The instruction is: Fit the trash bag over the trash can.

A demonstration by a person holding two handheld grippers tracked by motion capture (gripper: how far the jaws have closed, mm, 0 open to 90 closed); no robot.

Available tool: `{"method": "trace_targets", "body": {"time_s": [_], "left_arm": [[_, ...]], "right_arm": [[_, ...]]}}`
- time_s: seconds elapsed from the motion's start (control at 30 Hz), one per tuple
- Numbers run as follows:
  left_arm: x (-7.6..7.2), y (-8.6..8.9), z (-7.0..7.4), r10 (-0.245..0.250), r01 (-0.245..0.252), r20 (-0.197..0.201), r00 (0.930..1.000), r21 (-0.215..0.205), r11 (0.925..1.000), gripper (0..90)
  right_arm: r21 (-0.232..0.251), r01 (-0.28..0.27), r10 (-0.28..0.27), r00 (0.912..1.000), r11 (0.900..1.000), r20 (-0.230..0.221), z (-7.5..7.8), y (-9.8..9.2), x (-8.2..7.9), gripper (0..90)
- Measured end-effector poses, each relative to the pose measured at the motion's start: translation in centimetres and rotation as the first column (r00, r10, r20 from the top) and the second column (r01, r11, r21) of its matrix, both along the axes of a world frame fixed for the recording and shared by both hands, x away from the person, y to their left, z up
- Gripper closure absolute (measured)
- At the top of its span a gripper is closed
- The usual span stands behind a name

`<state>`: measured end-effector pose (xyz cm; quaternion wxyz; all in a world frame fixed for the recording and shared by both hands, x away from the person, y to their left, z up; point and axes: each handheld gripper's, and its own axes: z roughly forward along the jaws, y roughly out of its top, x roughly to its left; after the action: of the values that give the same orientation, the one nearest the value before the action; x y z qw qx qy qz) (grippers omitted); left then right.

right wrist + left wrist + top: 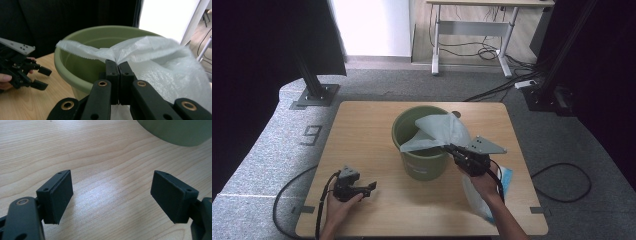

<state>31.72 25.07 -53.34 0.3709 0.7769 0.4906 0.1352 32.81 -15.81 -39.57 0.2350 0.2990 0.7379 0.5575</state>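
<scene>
My right tongs (451, 148) are clamped tight on a thin white plastic bag (438, 131), jaws pressed flat together with the crinkled film pinched between them. The bag drapes over the near right rim of the green bucket (419, 167), which stands round and smooth at the middle of the desk (362, 130). More of the bag hangs toward the desk's right front corner, beside a blue-edged sheet (508, 180). My left tongs (373, 188) sit low near the left front edge, jaws spread wide with nothing between them, bare pale wood grain beneath. Plenty of open desk left of the bucket. Grey carpet (272, 150) all around, cables (562, 182) trailing.
</scene>
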Motion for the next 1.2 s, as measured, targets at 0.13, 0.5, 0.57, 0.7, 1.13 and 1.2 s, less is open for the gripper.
{"method": "trace_targets", "body": {"time_s": [0.13,0.5,0.57,0.7,1.13,1.2], "left_arm": [[0.0,0.0,0.0,-0.001,0.001,-0.002,1.0000,0.002,1.0000,17.9],[0.0,-0.1,-0.1,-0.004,0.004,-0.005,1.0000,-0.001,1.0000,18.0],[0.0,-0.1,-0.1,-0.005,0.005,-0.005,1.0000,-0.001,1.0000,17.9],[0.0,-0.2,-0.1,-0.007,0.007,-0.008,0.9999,0.005,1.0000,17.9],[0.0,-0.3,-0.2,-0.007,0.008,-0.011,0.9999,0.004,1.0000,17.9],[0.1,-0.4,-0.3,-0.009,0.009,-0.012,0.9999,0.006,0.9999,17.9]], "right_arm": [[0.001,0.003,-0.003,0.9998,1.000,-0.017,-0.6,0.1,0.3,86.7],[0.015,0.055,-0.055,0.9970,0.998,0.053,-0.1,-0.1,-1.1,55.0],[0.014,0.092,-0.093,0.9932,0.996,0.071,0.1,-0.5,-1.7,45.4],[0.025,0.114,-0.115,0.9903,0.993,0.078,0.0,-1.3,-2.8,34.8],[0.018,0.249,-0.249,0.9680,0.968,0.029,-3.9,-4.7,-5.5,21.7],[0.026,0.261,-0.261,0.9652,0.965,0.004,-4.7,-4.6,-5.6,20.5]]}}
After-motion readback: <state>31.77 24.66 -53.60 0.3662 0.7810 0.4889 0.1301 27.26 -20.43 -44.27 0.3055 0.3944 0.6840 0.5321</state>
